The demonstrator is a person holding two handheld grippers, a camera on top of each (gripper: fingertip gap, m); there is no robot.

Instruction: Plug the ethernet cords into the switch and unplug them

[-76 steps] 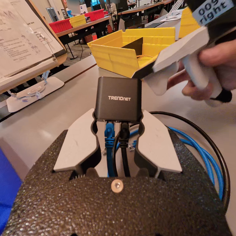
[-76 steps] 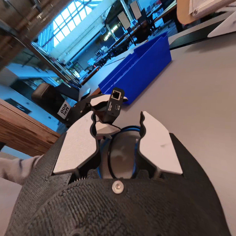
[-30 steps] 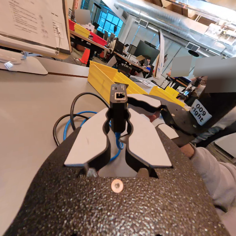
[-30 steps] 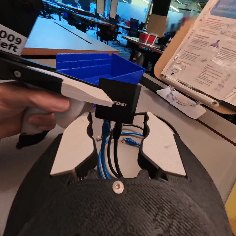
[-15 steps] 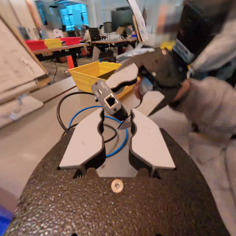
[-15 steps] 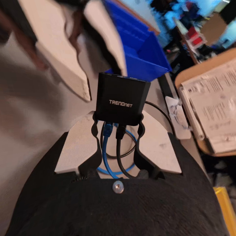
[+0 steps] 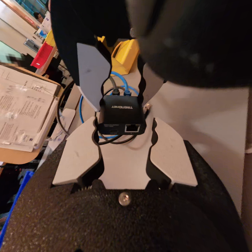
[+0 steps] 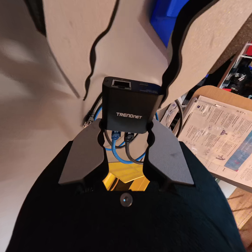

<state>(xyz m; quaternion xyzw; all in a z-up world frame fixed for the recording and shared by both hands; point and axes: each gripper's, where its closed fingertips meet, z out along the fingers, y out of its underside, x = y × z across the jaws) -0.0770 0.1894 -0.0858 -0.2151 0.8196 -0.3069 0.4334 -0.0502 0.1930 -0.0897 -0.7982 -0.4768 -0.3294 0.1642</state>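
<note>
switch (image 8: 128, 107): small black box, pinched at its cabled end by R gripper (image 8: 124, 124), fingers pressed on both sides. held above the table (image 7: 190, 109)
L gripper (image 7: 124, 120): jaws spread wide, facing the switch's free end; fingertips flank that end w/ gaps both sides, no contact visible
ports: end facing L has one empty ethernet port + a small slot; opposite end has 2 plugs seated
blue cord (image 8: 115, 144): plugged in, left of the pair in R wrist view, loops under the switch
black cord (image 8: 128, 148): plugged in next to blue, loops same way
loose plug (image 8: 88, 119): black connector w/ clear tip, lying on table just left of the switch, not inserted
bg: yellow bin (image 7: 125, 57) behind R gripper, blue bin (image 8: 162, 20) behind L gripper, clipboard w/ printed sheets (image 7: 23, 109) on a stand off to the side
</note>
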